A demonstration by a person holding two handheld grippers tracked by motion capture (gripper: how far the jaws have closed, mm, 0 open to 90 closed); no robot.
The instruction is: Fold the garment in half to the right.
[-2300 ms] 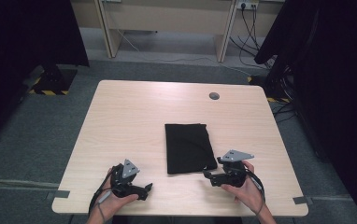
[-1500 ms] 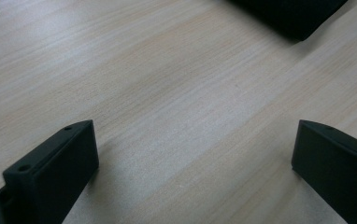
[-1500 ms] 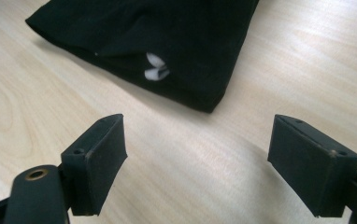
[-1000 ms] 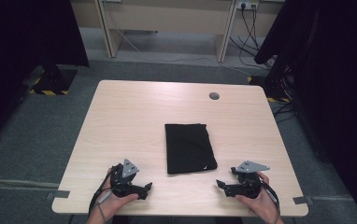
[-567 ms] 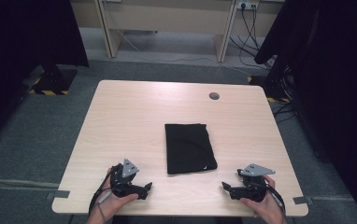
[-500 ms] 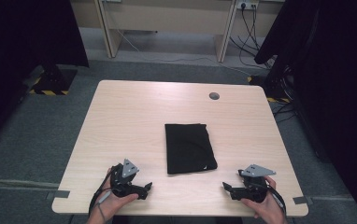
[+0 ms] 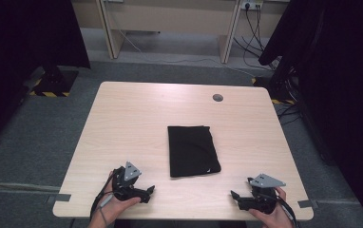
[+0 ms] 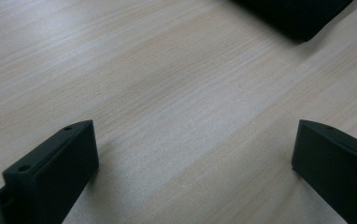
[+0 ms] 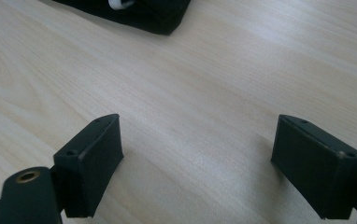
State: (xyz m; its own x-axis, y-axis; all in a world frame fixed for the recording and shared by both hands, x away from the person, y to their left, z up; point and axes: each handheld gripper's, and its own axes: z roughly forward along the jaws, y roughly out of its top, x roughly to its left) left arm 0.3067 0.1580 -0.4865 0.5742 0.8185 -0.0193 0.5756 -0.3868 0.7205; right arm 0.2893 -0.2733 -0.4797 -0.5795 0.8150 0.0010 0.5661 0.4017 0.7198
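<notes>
Black folded cloth (image 7: 192,150) lies flat in the middle of the table (image 7: 137,118). The left gripper (image 7: 147,192) and right gripper (image 7: 235,197) rest near the front edge on either side, both jaws spread wide, holding nothing.

even overhead light on table (image 7: 137,118) — dark surround, soft shadows under claws — close views slightly blurred.

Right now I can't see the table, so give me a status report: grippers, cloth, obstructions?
Left gripper open, empty, near table edge. Right gripper open, empty, likewise. Folded black cloth flat mid-table, untouched. Nothing between grippers and cloth.
</notes>
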